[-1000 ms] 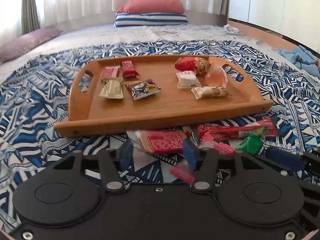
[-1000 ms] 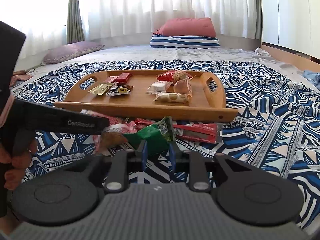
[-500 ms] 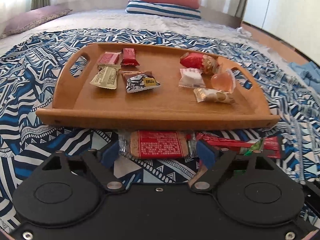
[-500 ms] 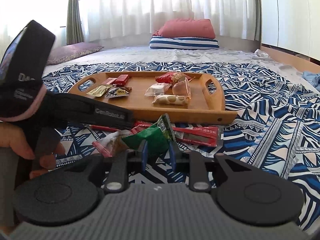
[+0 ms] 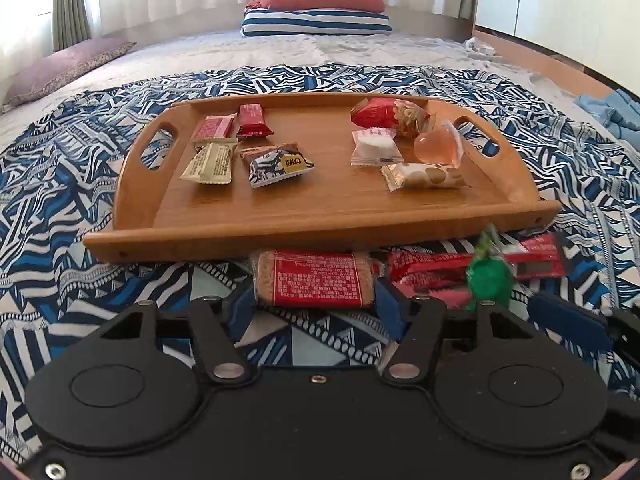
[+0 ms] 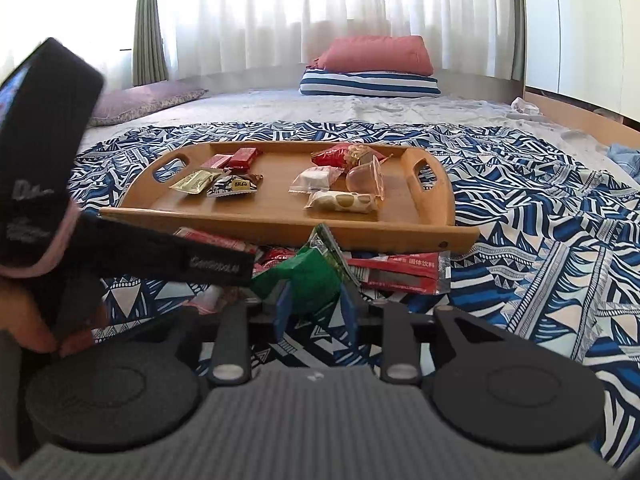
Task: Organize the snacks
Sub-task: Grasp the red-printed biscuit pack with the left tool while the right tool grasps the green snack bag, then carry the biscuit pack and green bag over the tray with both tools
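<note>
A wooden tray (image 5: 280, 216) on the patterned bedspread holds several wrapped snacks. Just in front of it lies a red-labelled biscuit pack (image 5: 316, 278). My left gripper (image 5: 314, 308) has its blue fingers on either side of that pack, touching its ends. To the right lie long red packets (image 5: 440, 268). My right gripper (image 6: 314, 306) is shut on a green snack packet (image 6: 310, 276) and holds it a little above the bedspread; the packet also shows in the left wrist view (image 5: 490, 278). The left gripper body (image 6: 132, 248) crosses the right wrist view.
The tray (image 6: 280, 220) has a raised rim and cut-out handles at both ends. Pillows (image 5: 320, 8) lie at the bed's head. A long red packet (image 6: 400, 274) lies by the tray's front right corner. Blue cloth (image 5: 612, 112) lies on the floor at right.
My left gripper has moved forward and centred on the red-labelled biscuit pack, and its fingers have narrowed onto the pack's ends. My right gripper has kept the green packet, lifting it slightly.
</note>
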### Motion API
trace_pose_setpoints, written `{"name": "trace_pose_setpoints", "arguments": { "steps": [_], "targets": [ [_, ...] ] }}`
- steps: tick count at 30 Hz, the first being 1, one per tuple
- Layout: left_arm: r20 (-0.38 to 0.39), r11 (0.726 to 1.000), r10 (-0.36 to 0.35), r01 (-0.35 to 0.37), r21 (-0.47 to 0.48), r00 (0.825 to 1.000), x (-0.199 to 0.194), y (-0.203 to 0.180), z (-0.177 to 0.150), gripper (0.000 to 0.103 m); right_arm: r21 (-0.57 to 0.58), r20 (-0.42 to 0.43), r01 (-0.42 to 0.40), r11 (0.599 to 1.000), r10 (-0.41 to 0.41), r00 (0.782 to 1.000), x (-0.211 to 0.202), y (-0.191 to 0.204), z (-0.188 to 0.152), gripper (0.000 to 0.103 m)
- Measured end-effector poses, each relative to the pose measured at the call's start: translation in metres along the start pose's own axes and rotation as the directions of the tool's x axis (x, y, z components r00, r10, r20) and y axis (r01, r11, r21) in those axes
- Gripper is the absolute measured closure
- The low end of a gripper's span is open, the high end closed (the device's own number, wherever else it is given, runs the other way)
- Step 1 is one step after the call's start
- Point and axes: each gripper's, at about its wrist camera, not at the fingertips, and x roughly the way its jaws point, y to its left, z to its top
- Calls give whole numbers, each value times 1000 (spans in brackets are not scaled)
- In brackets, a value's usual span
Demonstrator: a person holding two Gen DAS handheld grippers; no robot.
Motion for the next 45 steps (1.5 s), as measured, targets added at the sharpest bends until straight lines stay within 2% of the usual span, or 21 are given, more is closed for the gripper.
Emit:
{"name": "trace_pose_setpoints", "arguments": {
  "steps": [4,14,20,23,24,27,33,39,45],
  "targets": [
    [-3,1000,-14,14,-11,1000,-8,6,-3,43,8,-5,-11,1000,11,1000,3,-1,3,52],
    [43,999,6,-4,-46,999,-28,26,4,43,118,-24,-110,987,113,993,13,-8,14,34],
    [64,998,14,-10,-58,998,-34,34,11,43,205,-52,-98,974,111,993,24,-15,19,32],
    [71,999,16,-12,-46,997,-35,35,12,43,268,-69,-88,960,110,992,29,-23,21,65],
    [71,999,15,-12,-44,997,-35,35,12,43,282,-76,-76,957,101,992,30,-26,22,70],
    [66,999,11,-8,-46,998,-34,35,12,43,301,-72,-83,950,110,991,30,-31,24,72],
    [69,999,13,-9,-45,998,-35,35,18,43,243,-60,-58,968,75,995,22,-24,33,73],
    [94,999,8,-3,-51,996,-37,39,33,43,177,-11,-53,983,56,998,17,-17,51,73],
    [104,998,9,-2,-65,995,-27,49,56,43,158,8,-47,986,47,999,28,-21,76,73]
  ]
}}
